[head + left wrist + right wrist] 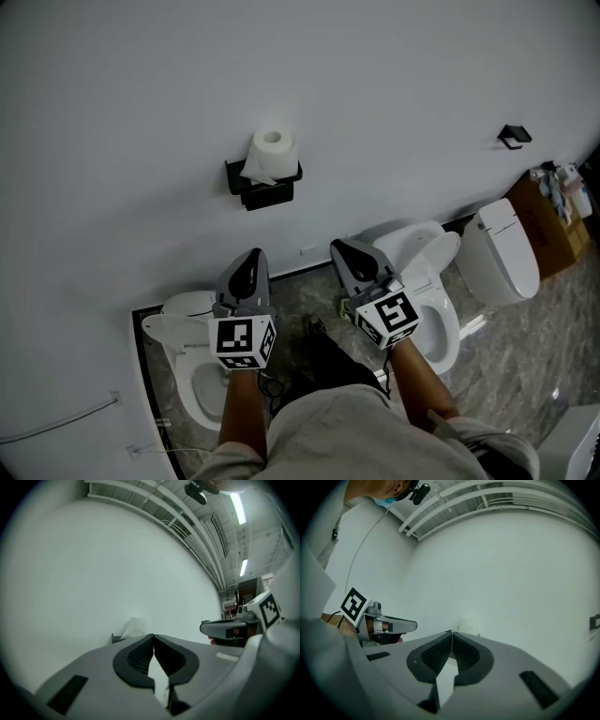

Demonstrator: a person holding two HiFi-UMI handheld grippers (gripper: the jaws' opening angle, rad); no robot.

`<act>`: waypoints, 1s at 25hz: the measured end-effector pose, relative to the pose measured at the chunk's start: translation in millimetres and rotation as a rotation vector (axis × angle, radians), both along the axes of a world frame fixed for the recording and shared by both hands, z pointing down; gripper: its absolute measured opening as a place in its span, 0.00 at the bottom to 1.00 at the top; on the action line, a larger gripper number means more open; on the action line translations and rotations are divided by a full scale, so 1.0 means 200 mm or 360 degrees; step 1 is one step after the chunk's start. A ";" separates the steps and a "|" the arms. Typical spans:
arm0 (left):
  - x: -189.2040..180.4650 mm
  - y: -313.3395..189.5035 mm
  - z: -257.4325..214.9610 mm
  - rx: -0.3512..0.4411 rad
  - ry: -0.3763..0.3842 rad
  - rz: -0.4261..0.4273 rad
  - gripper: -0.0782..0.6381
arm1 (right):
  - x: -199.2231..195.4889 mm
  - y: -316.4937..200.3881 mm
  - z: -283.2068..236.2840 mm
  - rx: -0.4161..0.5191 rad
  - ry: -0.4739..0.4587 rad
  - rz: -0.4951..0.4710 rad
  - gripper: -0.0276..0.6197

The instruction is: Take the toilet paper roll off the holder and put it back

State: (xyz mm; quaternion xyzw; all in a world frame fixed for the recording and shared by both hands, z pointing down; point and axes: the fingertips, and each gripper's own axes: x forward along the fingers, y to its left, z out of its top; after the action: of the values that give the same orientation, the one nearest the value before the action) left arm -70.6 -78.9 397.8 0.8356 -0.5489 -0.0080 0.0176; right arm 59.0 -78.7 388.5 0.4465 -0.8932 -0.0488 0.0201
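A white toilet paper roll [272, 153] stands upright on a black wall holder [265, 186], a loose sheet hanging over its front. My left gripper [251, 255] is shut and empty, held level below the holder and a little to its left, well short of it. My right gripper [337, 247] is shut and empty too, below and to the right of the holder. In the left gripper view the roll [135, 626] shows just beyond the closed tips [153, 635]. In the right gripper view the roll [468, 625] is a pale shape on the wall past the closed tips [452, 632].
A plain white wall [141, 112] fills the view ahead. A white toilet [202, 361] sits below my left arm and another toilet [433, 281] below my right. A white tank [502, 253], a cardboard box [548, 220] and a small black wall fitting [514, 136] are at the right.
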 end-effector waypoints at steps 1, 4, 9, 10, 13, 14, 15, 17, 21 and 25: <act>-0.01 -0.04 0.00 -0.0004 -0.0012 -0.0004 0.13 | -0.01 -0.04 0.00 -0.0001 -0.0001 -0.0007 0.05; -0.01 -0.17 0.01 -0.0019 -0.0040 -0.0011 0.13 | -0.03 -0.15 -0.02 0.0007 0.0001 -0.0034 0.05; -0.02 -0.37 0.01 -0.0046 -0.0035 -0.0036 0.13 | -0.06 -0.35 -0.01 -0.0022 0.0005 -0.0105 0.05; -0.02 -0.41 0.01 -0.0052 -0.0040 -0.0031 0.13 | -0.07 -0.39 -0.01 -0.0027 0.0002 -0.0121 0.05; -0.01 -0.53 0.01 -0.0065 -0.0053 -0.0041 0.13 | -0.08 -0.50 -0.03 -0.0031 -0.0004 -0.0156 0.05; -0.01 -0.57 0.01 -0.0071 -0.0059 -0.0051 0.13 | -0.09 -0.54 -0.03 -0.0033 -0.0007 -0.0171 0.05; -0.02 -0.61 0.02 -0.0080 -0.0066 -0.0062 0.13 | -0.10 -0.57 -0.03 -0.0036 -0.0011 -0.0187 0.05; -0.03 -0.67 0.03 -0.0099 -0.0080 -0.0090 0.17 | -0.10 -0.63 -0.03 -0.0051 -0.0024 -0.0226 0.06; -0.02 -0.78 0.07 -0.0150 -0.0107 -0.0111 0.34 | -0.11 -0.74 -0.01 -0.0101 -0.0027 -0.0290 0.21; 0.00 -0.85 0.10 -0.0191 -0.0146 -0.0105 0.43 | -0.14 -0.82 -0.02 -0.0145 -0.0053 -0.0371 0.25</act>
State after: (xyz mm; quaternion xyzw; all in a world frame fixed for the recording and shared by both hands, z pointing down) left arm -70.7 -249.0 418.5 0.8141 -0.5758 0.0626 0.0423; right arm 31.8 -242.5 385.3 0.3391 -0.9405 -0.0028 0.0196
